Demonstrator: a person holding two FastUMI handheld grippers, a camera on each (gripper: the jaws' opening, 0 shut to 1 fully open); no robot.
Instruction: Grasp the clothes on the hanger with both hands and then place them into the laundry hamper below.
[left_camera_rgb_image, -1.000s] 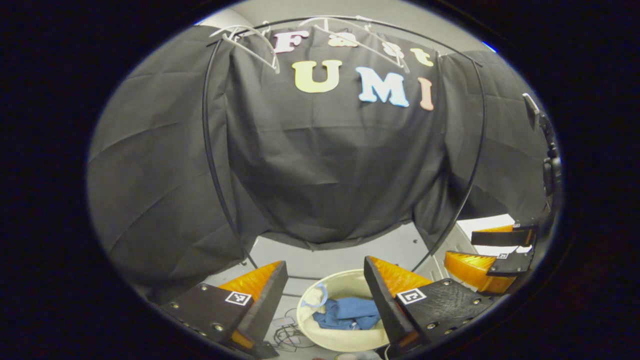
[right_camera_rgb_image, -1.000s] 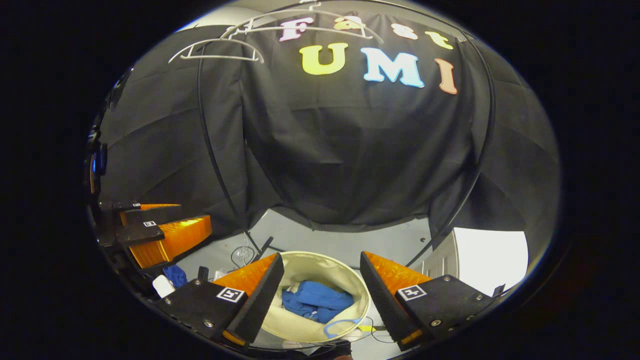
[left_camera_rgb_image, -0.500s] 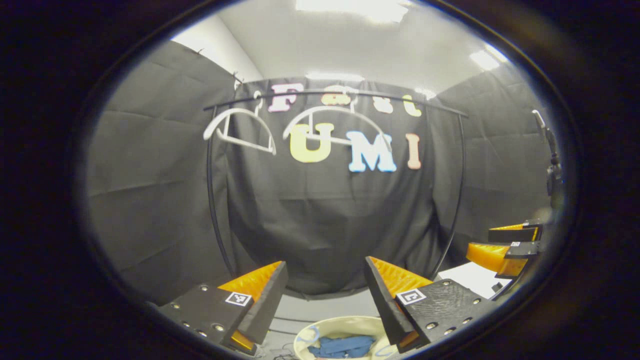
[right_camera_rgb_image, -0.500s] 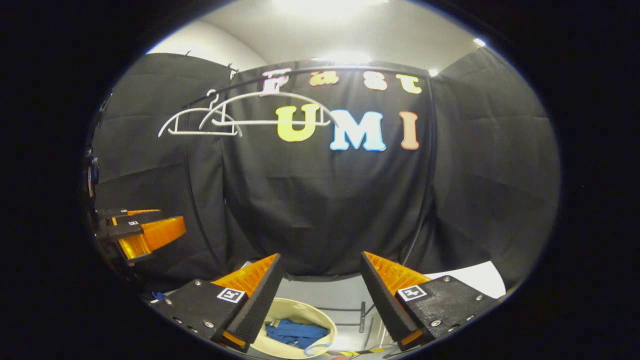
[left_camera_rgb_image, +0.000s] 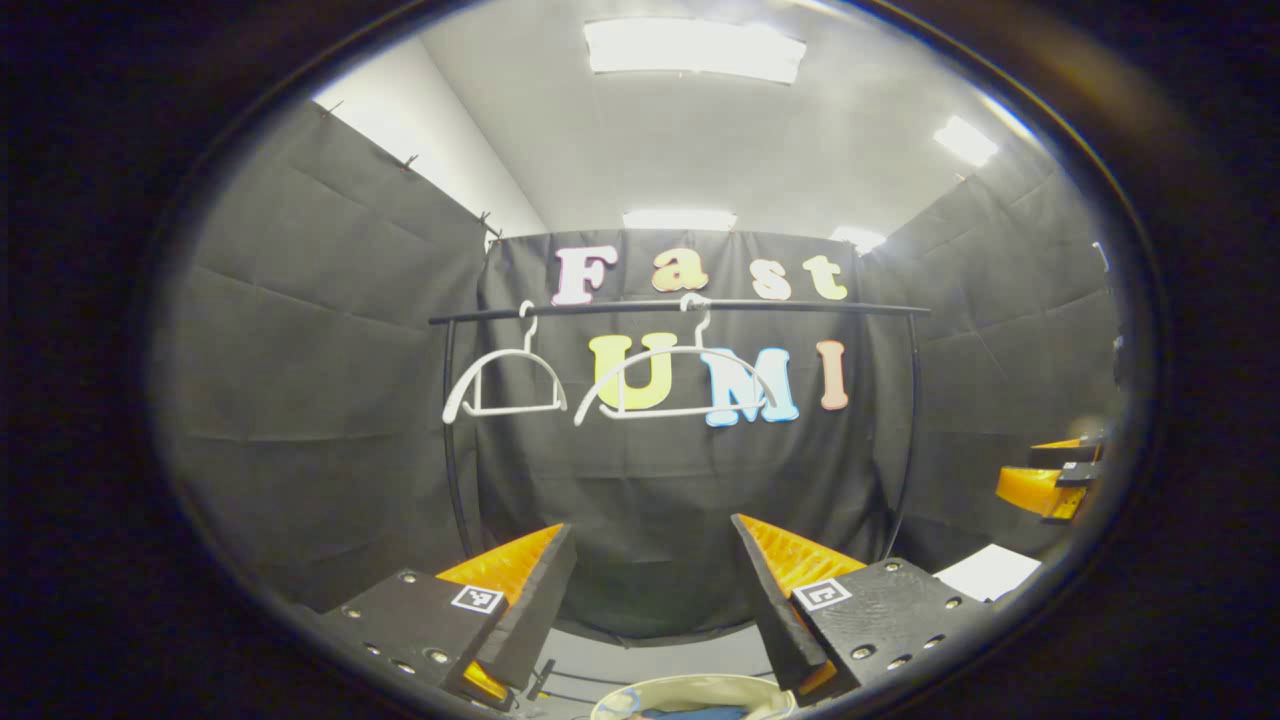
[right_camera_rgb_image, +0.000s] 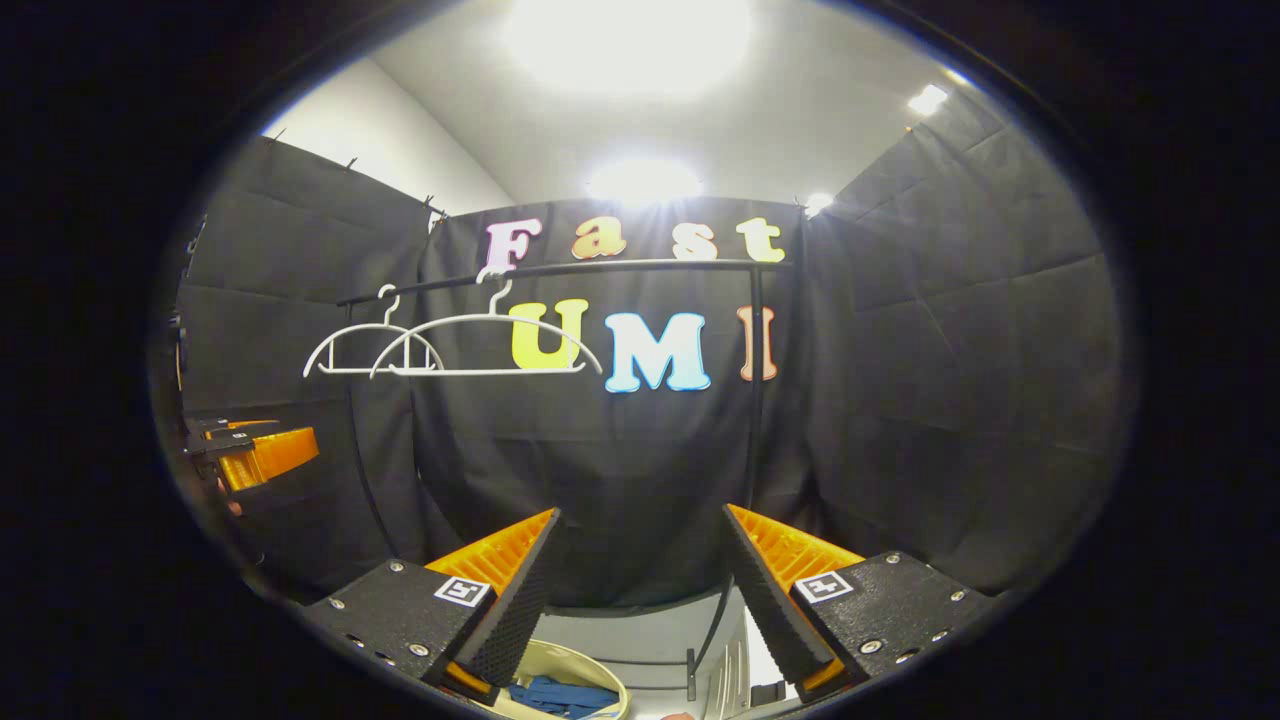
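Note:
Two bare white hangers (left_camera_rgb_image: 505, 385) (left_camera_rgb_image: 680, 385) hang from a black rail (left_camera_rgb_image: 800, 307); in the right gripper view the same hangers (right_camera_rgb_image: 370, 350) (right_camera_rgb_image: 485, 345) sit at the rail's (right_camera_rgb_image: 640, 265) left end. Blue clothes (right_camera_rgb_image: 555, 695) lie in the cream hamper (right_camera_rgb_image: 585, 668) on the floor, whose rim (left_camera_rgb_image: 690, 688) shows at the bottom of the left gripper view. My left gripper (left_camera_rgb_image: 650, 590) is open and holds nothing. My right gripper (right_camera_rgb_image: 635, 580) is open too, nothing between its fingers. Each gripper appears far off in the other's view: the right gripper (left_camera_rgb_image: 1045, 480), the left gripper (right_camera_rgb_image: 250, 450).
Black cloth walls close the booth on three sides. The rack's black uprights (left_camera_rgb_image: 450, 440) (right_camera_rgb_image: 757, 400) stand in front of the back wall. A white sheet (left_camera_rgb_image: 990, 572) lies on the floor at right. Ceiling lamps (left_camera_rgb_image: 695, 45) glare overhead.
Both grippers have risen and tilted up, away from the hamper. The hamper with the blue clothes has slid to the bottom edge, and the rail with its hangers has come to mid-view.

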